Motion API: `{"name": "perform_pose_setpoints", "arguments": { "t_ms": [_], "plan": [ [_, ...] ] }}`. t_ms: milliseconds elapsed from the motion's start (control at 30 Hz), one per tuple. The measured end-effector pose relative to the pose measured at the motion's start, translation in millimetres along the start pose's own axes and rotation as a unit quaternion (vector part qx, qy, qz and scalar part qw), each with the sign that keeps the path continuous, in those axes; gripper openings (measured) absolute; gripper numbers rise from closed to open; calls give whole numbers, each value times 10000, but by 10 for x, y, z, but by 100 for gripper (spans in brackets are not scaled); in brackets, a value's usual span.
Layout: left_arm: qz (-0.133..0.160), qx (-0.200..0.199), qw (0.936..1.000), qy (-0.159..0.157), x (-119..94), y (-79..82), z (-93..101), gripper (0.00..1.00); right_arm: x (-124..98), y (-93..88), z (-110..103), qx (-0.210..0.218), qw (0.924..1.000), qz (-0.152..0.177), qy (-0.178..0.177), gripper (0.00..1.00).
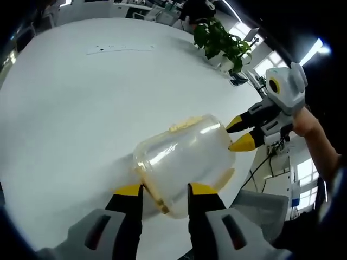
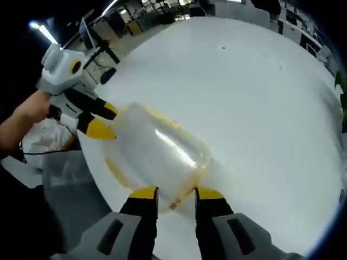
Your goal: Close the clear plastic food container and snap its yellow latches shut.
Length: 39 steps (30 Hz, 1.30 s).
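Observation:
The clear plastic container [image 1: 184, 157] with yellow latches is held tilted over the white table, between both grippers. My left gripper [image 1: 165, 192] is shut on its near end, with a yellow latch [image 1: 160, 203] between the jaws. In the left gripper view my right gripper [image 1: 239, 134] comes in from the right, its yellow tips pinching the far end. In the right gripper view my right gripper [image 2: 176, 195] is shut on the container [image 2: 157, 149] at a yellow latch [image 2: 174, 205]. The left gripper [image 2: 103, 120] grips the opposite end there.
The round white table [image 1: 81, 108] spreads out behind the container, whose near edge the container overhangs. A potted green plant [image 1: 219, 40] stands at the table's far side. A person's hand [image 2: 30, 114] holds the left gripper. Office desks lie beyond.

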<state>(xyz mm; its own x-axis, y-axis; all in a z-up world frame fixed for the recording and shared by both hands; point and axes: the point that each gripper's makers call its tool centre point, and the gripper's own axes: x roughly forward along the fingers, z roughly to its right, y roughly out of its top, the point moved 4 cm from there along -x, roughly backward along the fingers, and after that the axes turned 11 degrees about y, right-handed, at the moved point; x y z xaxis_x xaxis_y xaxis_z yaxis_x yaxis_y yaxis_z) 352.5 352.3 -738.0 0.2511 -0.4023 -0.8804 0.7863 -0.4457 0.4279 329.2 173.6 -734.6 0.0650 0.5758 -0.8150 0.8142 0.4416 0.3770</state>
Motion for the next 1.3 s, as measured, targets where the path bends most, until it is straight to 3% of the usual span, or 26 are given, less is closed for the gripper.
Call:
{"name": "perform_pose_setpoints", "arguments": {
  "t_ms": [100,267,367,400,500,633,733,867,900,1033,1200,1300],
  "plan": [
    [35,221,9997,103,-11,9,20,32,-4,-7,-11,-124,9999,-64,12,26],
    [115,969,9945,391,-48,41,-1,38,-88,29,-1,-660,9978,-63,-9,24],
    [389,1688,9840,413,-112,134,48,44,-188,116,-3,-1235,9923,-17,-52,25],
    [466,1743,9827,427,-131,166,60,45,-213,180,-12,-1514,9884,109,-24,25],
    [899,2303,9688,182,-189,310,179,45,-222,249,-50,-1639,9861,209,175,26],
    [965,2952,9505,47,-181,360,310,44,-175,355,-132,-1986,9790,281,356,26],
    [743,2934,9531,73,-125,343,343,43,-125,396,-193,-2005,9783,254,453,26],
    [869,3227,9425,-27,-124,380,438,41,-69,409,-251,-2260,9729,149,470,26],
    [924,3381,9365,-121,-115,390,483,41,-43,402,-259,-2326,9713,83,484,26],
    [839,3665,9265,-170,-63,364,528,40,17,396,-284,-2460,9679,-9,509,26],
    [782,3806,9213,-156,-27,357,556,39,57,441,-337,-2447,9675,69,634,27],
    [759,3869,9188,-165,-27,355,596,39,86,466,-368,-2404,9683,84,668,33]
  ]
}}
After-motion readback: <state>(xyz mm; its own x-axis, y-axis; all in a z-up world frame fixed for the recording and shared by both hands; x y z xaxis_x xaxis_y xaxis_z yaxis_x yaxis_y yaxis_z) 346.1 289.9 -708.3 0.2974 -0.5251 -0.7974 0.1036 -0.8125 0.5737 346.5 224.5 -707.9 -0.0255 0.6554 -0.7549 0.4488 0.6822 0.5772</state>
